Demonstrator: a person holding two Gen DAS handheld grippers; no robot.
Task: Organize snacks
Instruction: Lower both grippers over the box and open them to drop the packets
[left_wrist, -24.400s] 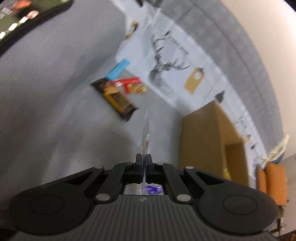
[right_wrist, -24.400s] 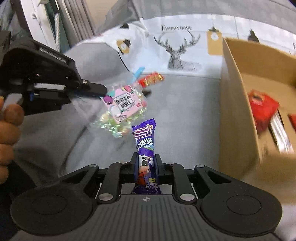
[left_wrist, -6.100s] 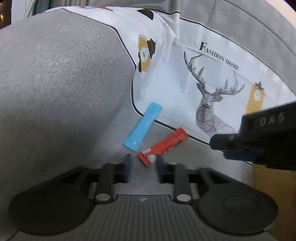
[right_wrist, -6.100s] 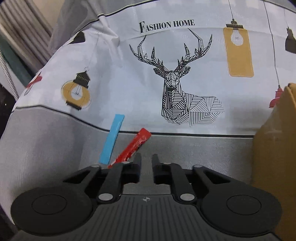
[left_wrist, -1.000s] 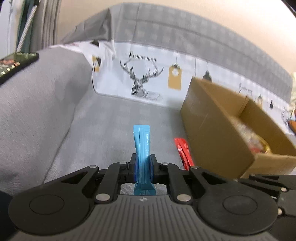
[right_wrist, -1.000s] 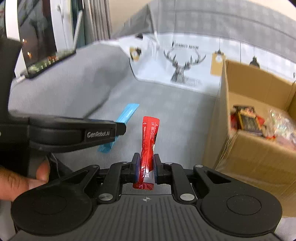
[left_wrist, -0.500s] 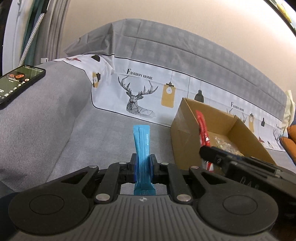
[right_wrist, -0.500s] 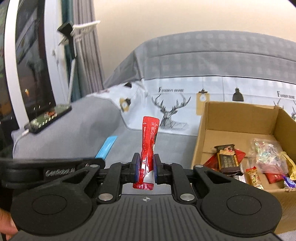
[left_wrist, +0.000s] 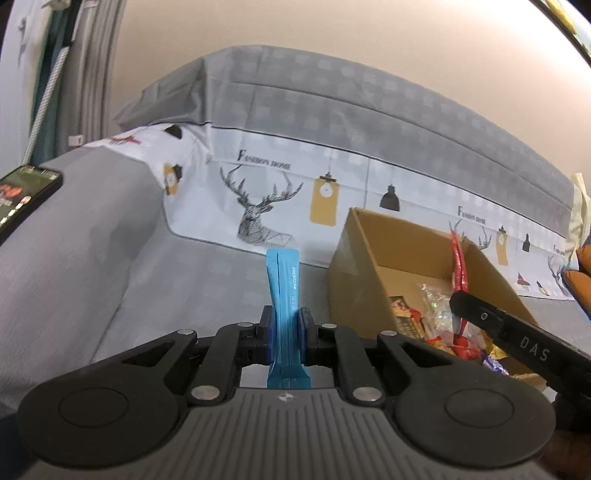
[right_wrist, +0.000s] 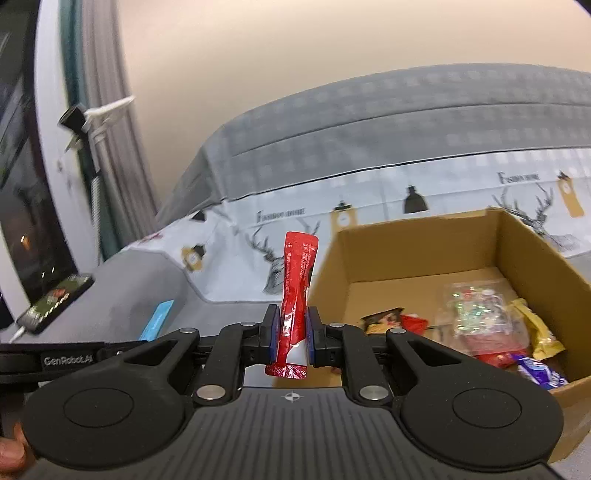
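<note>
left gripper (left_wrist: 284, 332) clamps blue sachet (left_wrist: 282, 291) | right gripper (right_wrist: 290, 334) clamps red sachet (right_wrist: 297, 280) | carry both over box (right_wrist: 532, 266), release low, right of frame

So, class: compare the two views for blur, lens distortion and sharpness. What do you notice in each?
Left wrist view: strong fisheye bending of the sofa back; the blue sachet in the left tool is sharp. Right wrist view: the same curving, the window side smeared, the red sachet crisp, its print too small to read.
</note>
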